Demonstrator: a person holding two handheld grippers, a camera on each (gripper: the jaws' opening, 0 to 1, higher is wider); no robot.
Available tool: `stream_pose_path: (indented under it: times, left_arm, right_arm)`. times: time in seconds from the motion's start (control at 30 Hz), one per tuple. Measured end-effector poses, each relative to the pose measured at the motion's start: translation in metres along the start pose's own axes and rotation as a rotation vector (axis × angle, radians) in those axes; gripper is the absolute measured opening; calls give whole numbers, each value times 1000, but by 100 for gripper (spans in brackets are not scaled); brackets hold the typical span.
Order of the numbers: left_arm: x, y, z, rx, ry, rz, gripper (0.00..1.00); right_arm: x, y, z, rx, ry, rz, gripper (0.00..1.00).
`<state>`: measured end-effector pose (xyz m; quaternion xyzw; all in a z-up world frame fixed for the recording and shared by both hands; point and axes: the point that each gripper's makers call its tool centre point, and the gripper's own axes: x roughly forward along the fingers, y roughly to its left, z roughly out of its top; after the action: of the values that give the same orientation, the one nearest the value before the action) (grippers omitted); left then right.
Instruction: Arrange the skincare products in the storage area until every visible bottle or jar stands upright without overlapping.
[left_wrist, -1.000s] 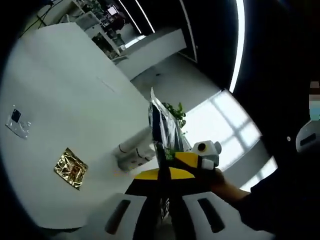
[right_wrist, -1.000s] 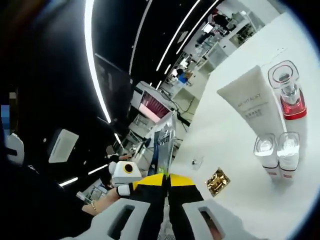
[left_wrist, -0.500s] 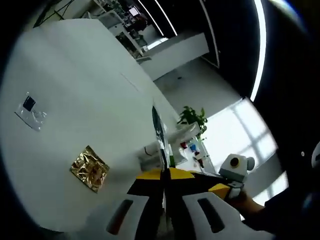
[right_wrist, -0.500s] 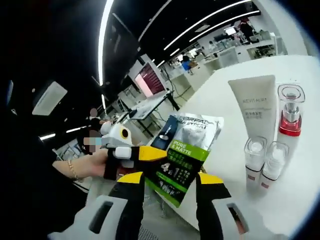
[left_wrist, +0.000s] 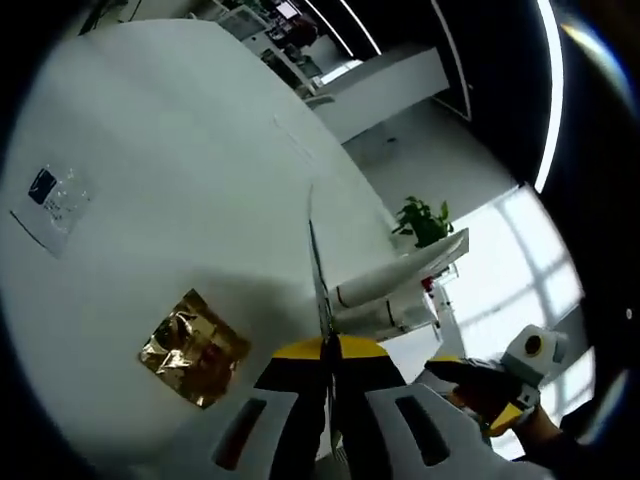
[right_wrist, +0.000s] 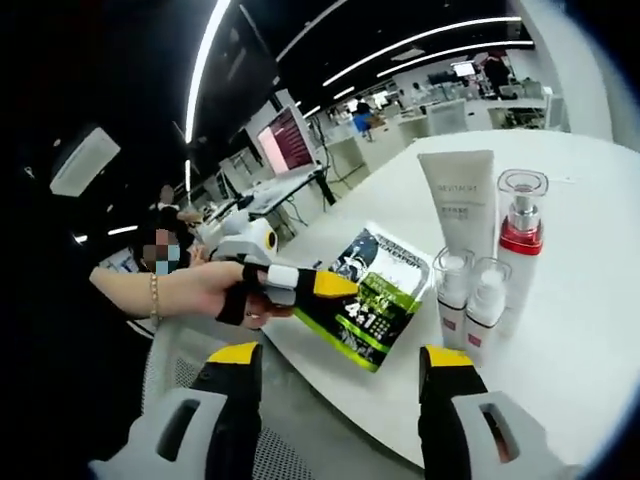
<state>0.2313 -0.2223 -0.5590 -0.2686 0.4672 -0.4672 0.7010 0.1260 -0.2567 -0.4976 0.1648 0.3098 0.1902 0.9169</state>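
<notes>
- Skincare products stand grouped on the white table (right_wrist: 600, 300): a white tube (right_wrist: 457, 200) upright on its cap, a red-collared pump bottle (right_wrist: 522, 230) just beside it, and two small clear-capped bottles (right_wrist: 470, 290) in front, touching each other. All four look upright already.
- My left gripper (left_wrist: 330, 345) is clamped shut on a sachet (right_wrist: 368, 300), a flat green-and-silver pack; in the left gripper view I see it edge-on (left_wrist: 318, 270), a thin line rising from between the closed jaws.
- I judge I hold it by one edge so that it hangs clear of the bottles and can be set down flat-faced without knocking them.
- My right gripper (right_wrist: 340, 370) has its jaws spread wide with nothing between them; the sachet hangs ahead of them, near the table's edge and just beside the small bottles.
- A gold foil packet (left_wrist: 195, 347) and a clear sample packet (left_wrist: 52, 200) lie flat on the table, well apart from the bottles.
- Placing the sachet so it overlaps nothing seems the step in hand.
</notes>
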Motion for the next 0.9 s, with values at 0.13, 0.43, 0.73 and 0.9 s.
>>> stream_pose_path:
  times: [0.13,0.43,0.73,0.9]
  left_arm:
    - [4,2,0,14,14,18,0]
    - [12,16,0,16,21,50,0]
    - [19,29,-3,28,15,92,0]
    - [20,36,-3,78,19,125,0]
  right_arm:
    - [-8,-12,-5,-19,17,-41,79]
    - [-23,-34,-11,-11,20,-118,90]
    - [-35,-47,-8,-21,-1,-167,93]
    - [-40,-55,-7,-20,-27,-190,93]
